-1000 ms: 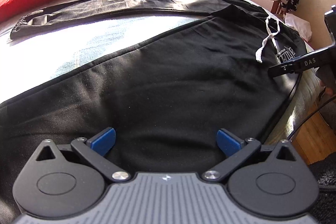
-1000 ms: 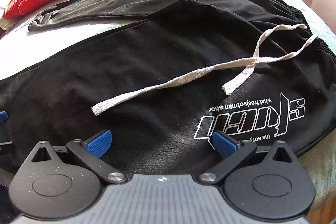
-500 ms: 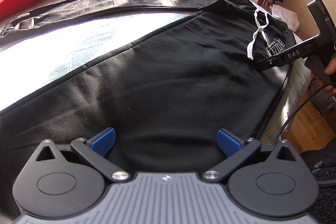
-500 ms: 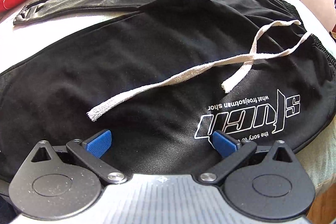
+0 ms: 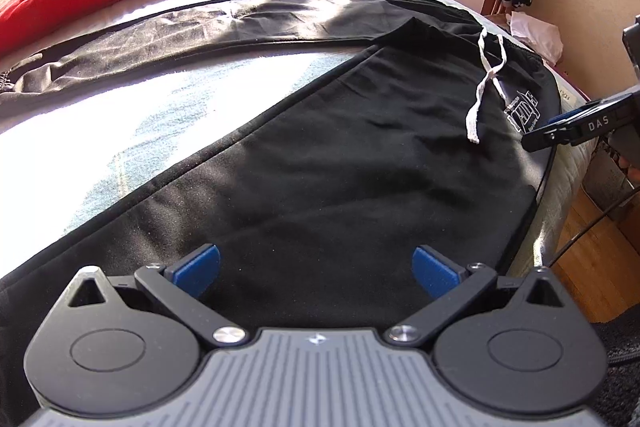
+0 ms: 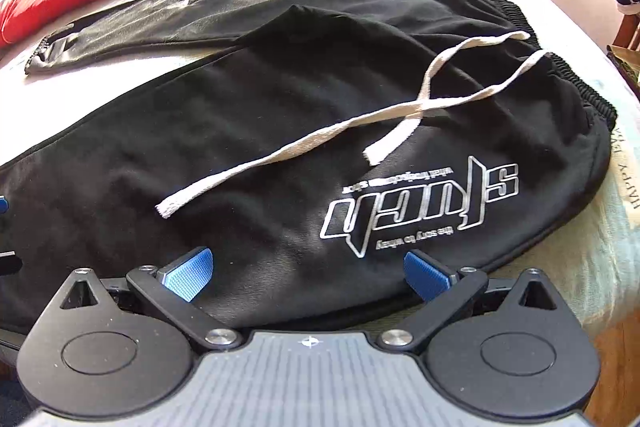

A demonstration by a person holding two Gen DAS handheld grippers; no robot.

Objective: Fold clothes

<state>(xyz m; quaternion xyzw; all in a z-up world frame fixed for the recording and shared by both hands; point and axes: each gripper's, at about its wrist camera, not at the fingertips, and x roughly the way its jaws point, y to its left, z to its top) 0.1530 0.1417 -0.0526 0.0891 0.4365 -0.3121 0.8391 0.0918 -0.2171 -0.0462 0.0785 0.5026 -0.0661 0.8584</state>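
Both the left gripper [image 5: 316, 267] and right gripper [image 6: 308, 271] have fingers wide apart, so each should pinch the black pants [image 6: 280, 131] edge tight before folding.

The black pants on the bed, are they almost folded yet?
Not yet. The black pants are laid out flat on the bed, legs spread apart, white drawstring on top; that part looks done. Nothing is in hand: the left gripper and right gripper are open above the near leg. All the folding is left.
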